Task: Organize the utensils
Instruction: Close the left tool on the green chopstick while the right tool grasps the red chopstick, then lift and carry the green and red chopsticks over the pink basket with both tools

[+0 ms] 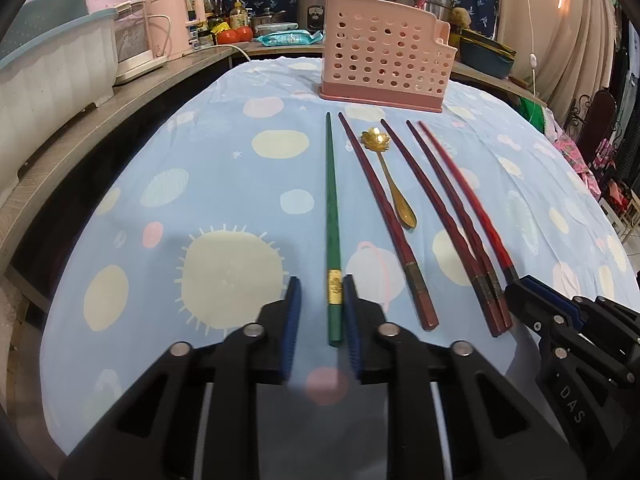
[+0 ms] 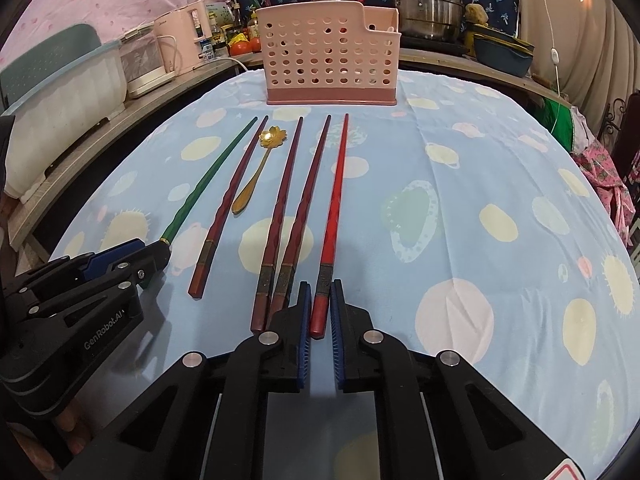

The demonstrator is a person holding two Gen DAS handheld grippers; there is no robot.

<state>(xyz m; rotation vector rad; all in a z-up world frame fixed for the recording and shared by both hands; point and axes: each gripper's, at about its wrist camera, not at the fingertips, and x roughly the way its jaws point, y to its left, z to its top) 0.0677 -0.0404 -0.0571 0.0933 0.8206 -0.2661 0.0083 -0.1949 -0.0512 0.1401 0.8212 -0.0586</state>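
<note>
Nearest in the left wrist view, the left claw (image 1: pixel 322 292) straddles the thick end of a green chopstick (image 1: pixel 331 216); its right blue pad touches the gold band while a gap shows at the left pad, so the jaws stand slightly apart and are not clamped. Beside it on the right, the right claw (image 2: pixel 320 292) has its blue pads pressed together against the butt of a bright red chopstick (image 2: pixel 335 200), clamped on it. Both chopsticks lie flat on the blue cloth (image 2: pixel 460 184) with pale dots that covers the surface. Between them, side by side and pointing away, lie three dark red chopsticks: one (image 2: pixel 234 196) just right of the green one, then two (image 2: pixel 294 196) close together whose thick ends touch. A small gold spoon (image 2: pixel 252 176) with a flower-shaped bowl lies between the first dark red chopstick and the pair, its bowl at the far end. Farther off, past the chopstick tips, a pink holder with round holes (image 2: pixel 328 60) stands upright on the cloth. Behind it, a counter carries a pink kettle (image 2: pixel 182 44), a steel pot (image 2: pixel 426 4), bottles and tomatoes.
</note>
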